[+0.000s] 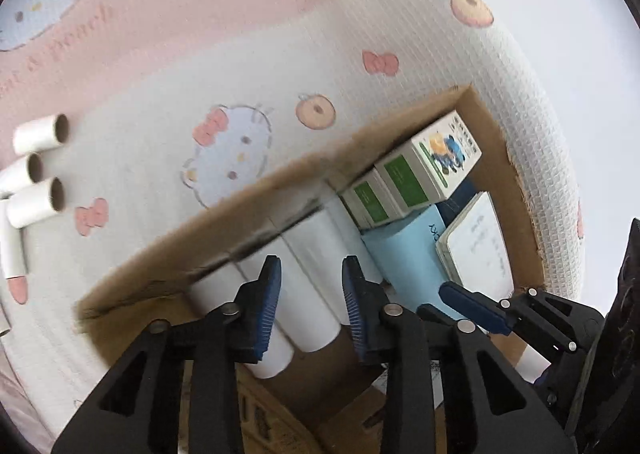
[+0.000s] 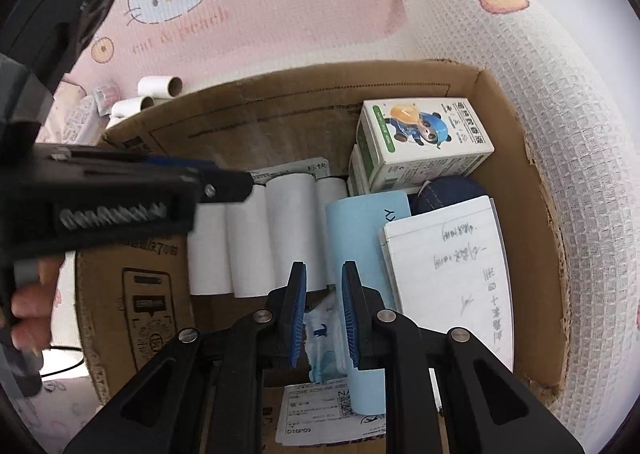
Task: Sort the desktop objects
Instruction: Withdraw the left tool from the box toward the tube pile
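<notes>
A brown cardboard box [image 2: 516, 158] sits on a Hello Kitty blanket. Inside lie several white paper tubes [image 2: 290, 230], green-and-white cartons [image 2: 424, 142], a light blue booklet [image 2: 360, 238] and a white notepad [image 2: 452, 254]. My left gripper [image 1: 310, 266] is open above the tubes [image 1: 312, 294] in the box, holding nothing. My right gripper [image 2: 323, 274] is open, jaws narrowly apart, over the box's near part with nothing between them. Loose white tubes [image 1: 40, 134] lie on the blanket outside the box, at the left.
A blue-printed packet [image 2: 324, 334] and a shipping label [image 2: 316, 414] lie at the box's near end. The blanket [image 1: 240, 54] rises in a rolled fold [image 1: 520, 74] beside the box's right wall. The other gripper [image 2: 120, 198] crosses the right wrist view at left.
</notes>
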Demonstrator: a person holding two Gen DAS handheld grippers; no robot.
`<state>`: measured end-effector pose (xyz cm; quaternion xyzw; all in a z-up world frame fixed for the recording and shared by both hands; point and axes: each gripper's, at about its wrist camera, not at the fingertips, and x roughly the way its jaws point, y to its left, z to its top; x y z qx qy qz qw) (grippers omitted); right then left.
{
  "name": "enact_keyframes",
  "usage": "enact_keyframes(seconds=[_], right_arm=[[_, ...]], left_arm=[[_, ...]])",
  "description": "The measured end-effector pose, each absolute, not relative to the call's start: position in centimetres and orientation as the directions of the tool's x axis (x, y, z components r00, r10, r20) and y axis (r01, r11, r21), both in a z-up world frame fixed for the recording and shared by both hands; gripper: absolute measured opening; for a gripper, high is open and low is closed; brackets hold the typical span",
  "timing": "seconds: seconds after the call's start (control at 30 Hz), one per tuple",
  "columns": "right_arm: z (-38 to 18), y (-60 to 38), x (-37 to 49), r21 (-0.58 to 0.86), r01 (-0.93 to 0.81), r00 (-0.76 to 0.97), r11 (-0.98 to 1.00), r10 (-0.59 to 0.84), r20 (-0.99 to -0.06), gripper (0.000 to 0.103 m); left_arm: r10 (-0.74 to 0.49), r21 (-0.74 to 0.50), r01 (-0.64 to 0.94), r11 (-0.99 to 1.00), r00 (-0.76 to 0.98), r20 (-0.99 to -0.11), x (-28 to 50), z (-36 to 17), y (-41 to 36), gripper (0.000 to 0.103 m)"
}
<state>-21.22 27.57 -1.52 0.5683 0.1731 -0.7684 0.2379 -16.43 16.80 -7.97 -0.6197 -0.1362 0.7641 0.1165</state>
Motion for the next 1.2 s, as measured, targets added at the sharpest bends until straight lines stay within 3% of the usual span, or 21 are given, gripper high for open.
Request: enact_keyframes(seconds=[0.17,0.4,0.47,0.67,1.2], right_arm=[[-0.8,27.0,-20.2,0.015,0.573,-0.246,-0.819,-0.189,-0.95,0.015],[0.1,26.5,-18.0,0.076,0.536,-0.296,-0.841,-0.272,-0.916,0.015],[0.4,26.6,-17.3,0.065,0.505,-0.324,-0.861,-0.259,-0.91,0.015],[1.9,25.7,-13.6,-0.032,0.441,-0.467,-0.897,-0.199,-0.862,0.015],[5.0,19.1,-6.1,-0.302,0.541,-0.598,-0.785,-0.105,-0.795,0.015]], left_arm=[[0.355,-0.356,-0.042,-0.933,-0.264,-0.897,-16.8,-6.1,15.8,0.035],[0.282,-0.247,-0.135,-0.96,-0.432,-0.857,-14.7,-4.4,17.1,0.037],[0.305,-0.257,-0.166,-0.952,-0.439,-0.845,-14.2,-4.4,16.6,0.043],[0.407,-0.367,-0.184,-0.912,-0.514,-0.755,-11.7,-3.2,13.7,0.053],[0.419,-0.324,-0.27,-0.907,-0.661,-0.622,-3.6,-2.4,7.2,0.058]])
